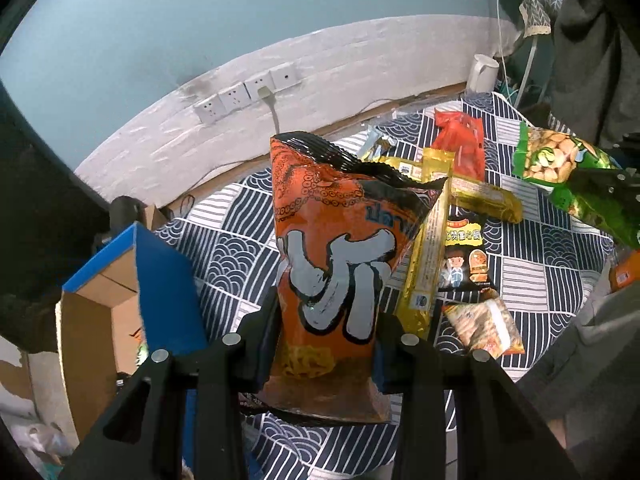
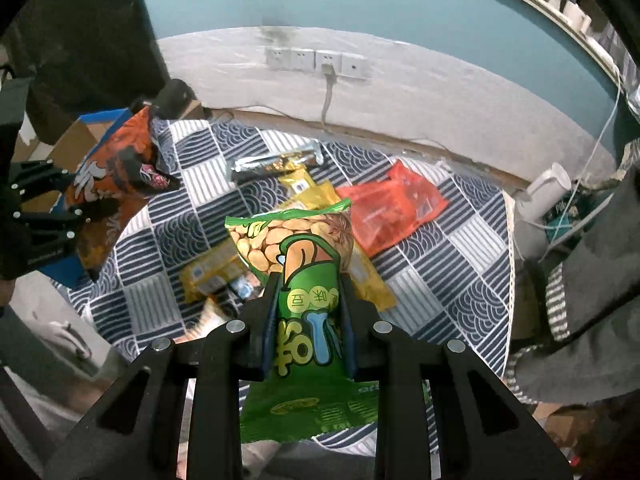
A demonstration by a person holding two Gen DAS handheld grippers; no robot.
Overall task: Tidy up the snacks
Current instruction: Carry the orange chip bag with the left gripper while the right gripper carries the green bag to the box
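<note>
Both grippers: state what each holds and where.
Left gripper clamps the orange snack bag at its lower half; right gripper clamps the green peanut bag mid-body.

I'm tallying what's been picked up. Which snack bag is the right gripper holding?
The green peanut bag, pinched between the right gripper's fingers. The orange bag is in the left gripper.

Dim, even light in both my views. Glare on my orange bag (image 1: 332, 240); fisheye bends the wall (image 2: 400, 92) behind it; corners black.
</note>
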